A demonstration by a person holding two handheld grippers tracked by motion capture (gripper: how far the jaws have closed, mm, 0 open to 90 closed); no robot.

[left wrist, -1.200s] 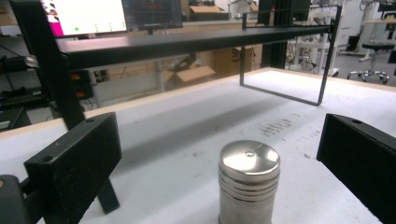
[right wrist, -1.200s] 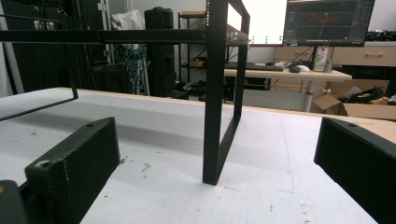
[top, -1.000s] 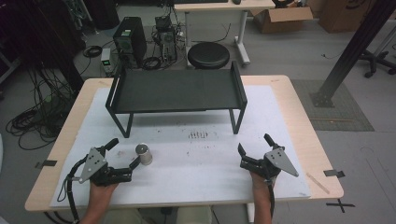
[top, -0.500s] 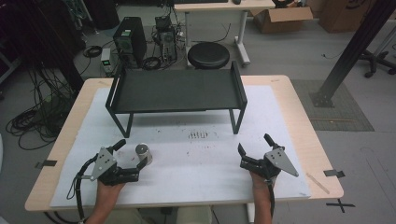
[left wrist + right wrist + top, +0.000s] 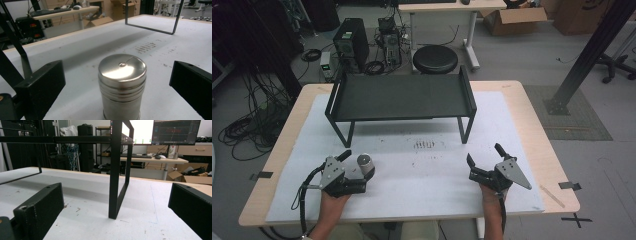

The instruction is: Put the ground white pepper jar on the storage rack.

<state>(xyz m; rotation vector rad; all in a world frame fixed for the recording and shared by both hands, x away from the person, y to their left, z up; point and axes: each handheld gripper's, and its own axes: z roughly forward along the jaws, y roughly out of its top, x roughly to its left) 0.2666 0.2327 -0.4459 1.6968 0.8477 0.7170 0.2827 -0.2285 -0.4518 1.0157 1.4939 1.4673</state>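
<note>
l tongs (image 5: 358,165) moved fwd round shaker (image 5: 365,161) | jaws apart | r tongs (image 5: 484,161) idle

Grey concrete floor (image 5: 522,55); round black stool (image 5: 435,59) behind light wooden table (image 5: 532,125); black computer tower (image 5: 351,44) left of stool.

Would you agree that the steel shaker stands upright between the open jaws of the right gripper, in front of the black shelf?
Not quite: it is the left gripper whose open jaws flank the shaker, as the left gripper view shows. The shaker does stand upright on the white mat, in front of the black shelf. The right gripper is open with nothing between its jaws.
</note>
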